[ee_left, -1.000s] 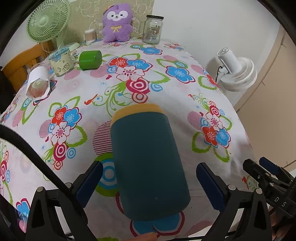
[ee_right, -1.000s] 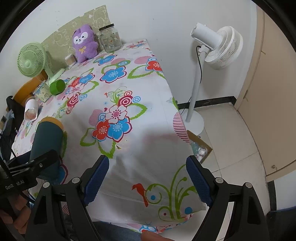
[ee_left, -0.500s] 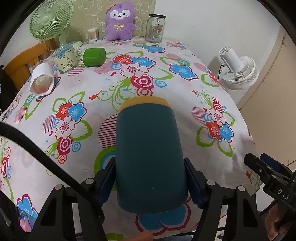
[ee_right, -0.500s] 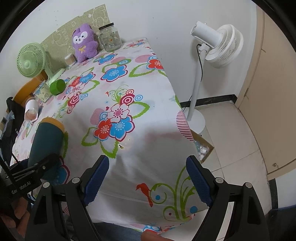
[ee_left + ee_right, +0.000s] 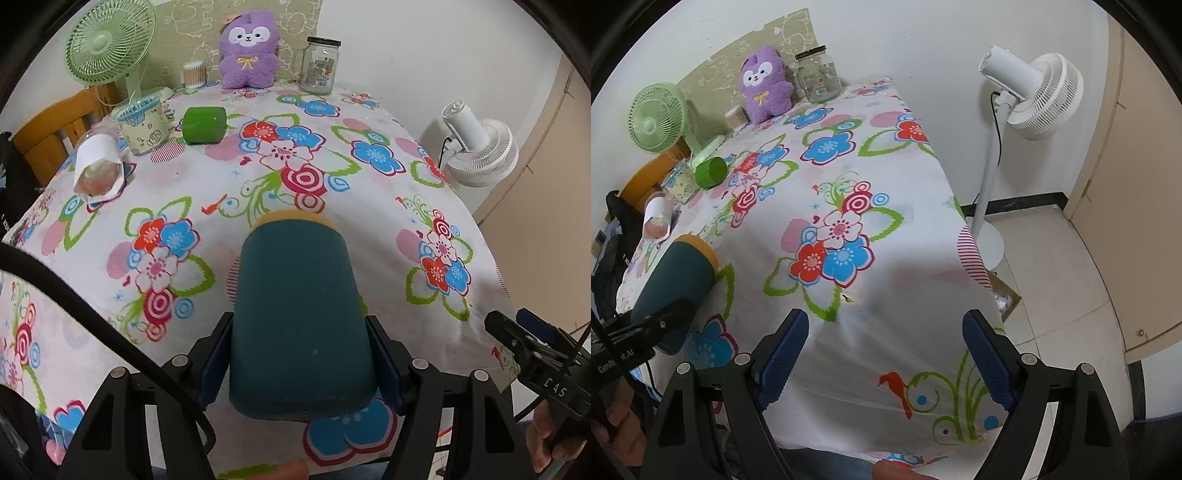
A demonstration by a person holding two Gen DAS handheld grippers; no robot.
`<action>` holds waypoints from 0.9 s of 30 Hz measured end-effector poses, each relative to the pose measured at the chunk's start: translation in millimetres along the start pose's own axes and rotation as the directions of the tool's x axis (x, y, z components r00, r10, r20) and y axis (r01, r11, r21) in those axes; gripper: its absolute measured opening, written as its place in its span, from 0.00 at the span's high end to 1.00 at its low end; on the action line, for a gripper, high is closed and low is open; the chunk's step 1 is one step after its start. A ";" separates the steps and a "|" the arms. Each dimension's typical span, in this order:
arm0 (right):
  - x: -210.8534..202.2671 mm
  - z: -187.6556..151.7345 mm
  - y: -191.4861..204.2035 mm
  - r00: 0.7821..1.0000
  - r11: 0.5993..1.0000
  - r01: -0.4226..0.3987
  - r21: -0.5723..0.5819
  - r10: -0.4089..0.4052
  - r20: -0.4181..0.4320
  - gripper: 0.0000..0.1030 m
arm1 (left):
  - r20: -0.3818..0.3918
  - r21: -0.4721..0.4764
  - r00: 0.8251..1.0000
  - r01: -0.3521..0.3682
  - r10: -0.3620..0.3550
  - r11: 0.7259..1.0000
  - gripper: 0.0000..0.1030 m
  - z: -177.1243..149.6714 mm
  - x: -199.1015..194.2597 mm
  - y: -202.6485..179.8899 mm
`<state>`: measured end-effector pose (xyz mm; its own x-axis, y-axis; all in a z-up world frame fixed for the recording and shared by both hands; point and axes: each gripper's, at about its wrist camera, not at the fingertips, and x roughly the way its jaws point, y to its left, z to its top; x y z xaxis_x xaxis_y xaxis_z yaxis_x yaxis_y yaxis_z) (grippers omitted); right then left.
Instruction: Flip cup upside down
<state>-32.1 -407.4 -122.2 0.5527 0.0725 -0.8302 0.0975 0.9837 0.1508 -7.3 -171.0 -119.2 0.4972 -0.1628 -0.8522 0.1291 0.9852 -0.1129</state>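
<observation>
Left wrist view: the left gripper (image 5: 301, 363) has its blue pads pressed against both sides of the cup (image 5: 297, 314), a dark teal one with a yellow rim. The cup lies on its side on the flowered cloth (image 5: 110, 229) near the table's front edge, closed base toward the camera and rim pointing away toward the far end. So the grasp looks made, but the turn itself is not done: the cup is neither lifted clear, as far as I can tell, nor stood on its rim. What remains, by my reading, is to raise it, swing the rim downward and set it on the cloth. The right gripper's tip shows at the right edge, well apart from the cup.

Right wrist view: the right gripper (image 5: 886, 354) is spread wide over the cloth at the table's near right corner and holds nothing. The cup (image 5: 674, 277) shows at far left, on its side, with the left gripper's black frame across its base end. The right side seems to have no part in this step yet.
</observation>
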 end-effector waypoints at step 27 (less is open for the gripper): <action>2.6 4.7 13.6 1.000 1.000 -0.020 -0.024 0.020 0.022 0.16 | 0.079 0.041 0.997 -0.022 0.019 0.999 0.38 34.3 -25.6 20.2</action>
<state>-25.4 -394.6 -119.7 0.5726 0.0888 -0.8150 0.0669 0.9857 0.1544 12.1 -148.8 -82.1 0.5655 -0.1480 -0.8114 0.1533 0.9855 -0.0730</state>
